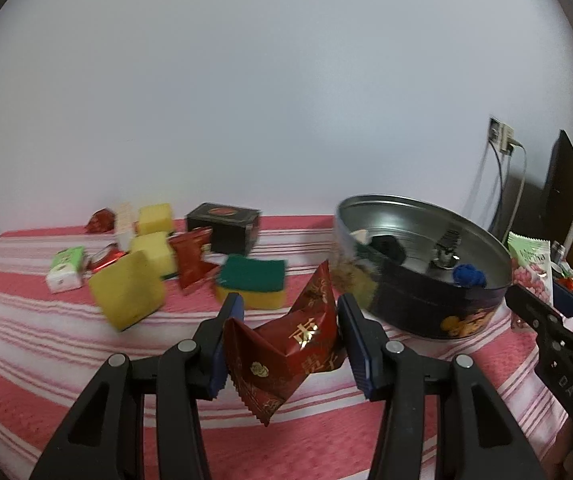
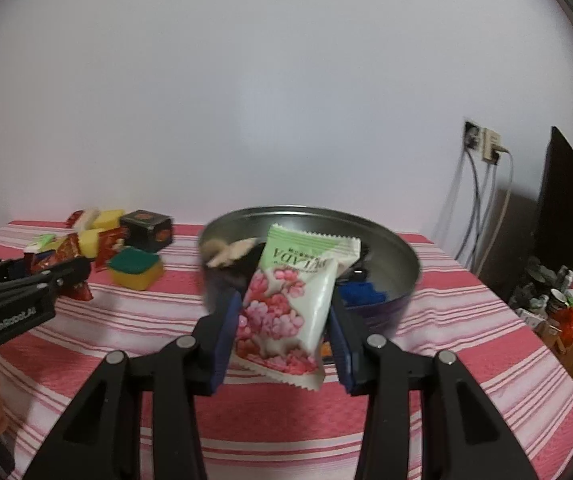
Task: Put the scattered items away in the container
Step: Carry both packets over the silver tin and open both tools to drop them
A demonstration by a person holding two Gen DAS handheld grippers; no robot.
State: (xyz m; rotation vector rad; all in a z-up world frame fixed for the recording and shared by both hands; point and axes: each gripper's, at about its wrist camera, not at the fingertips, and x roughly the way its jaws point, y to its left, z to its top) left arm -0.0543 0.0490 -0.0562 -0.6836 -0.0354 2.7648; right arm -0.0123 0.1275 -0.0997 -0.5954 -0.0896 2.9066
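Note:
My left gripper (image 1: 288, 312) is shut on a dark red foil packet with gold print (image 1: 290, 352), held above the striped cloth just left of the round metal tin (image 1: 426, 280). My right gripper (image 2: 282, 300) is shut on a white and green snack packet with pink flowers (image 2: 286, 304), held in front of the tin (image 2: 402, 264). That packet also shows at the right in the left wrist view (image 1: 530, 268). The tin holds a blue item (image 1: 468, 275), a black item and a small metal piece. Scattered items lie at the left: yellow sponges (image 1: 128, 288), a green-topped sponge (image 1: 251, 284), red packets (image 1: 190, 260).
A black box (image 1: 222, 226) stands at the back by the wall. A small green and white box (image 1: 64, 269) lies far left. The table wears a red and white striped cloth (image 2: 466, 360). Cables hang from a wall socket (image 2: 482, 144); clutter sits on the floor at right (image 2: 558, 304).

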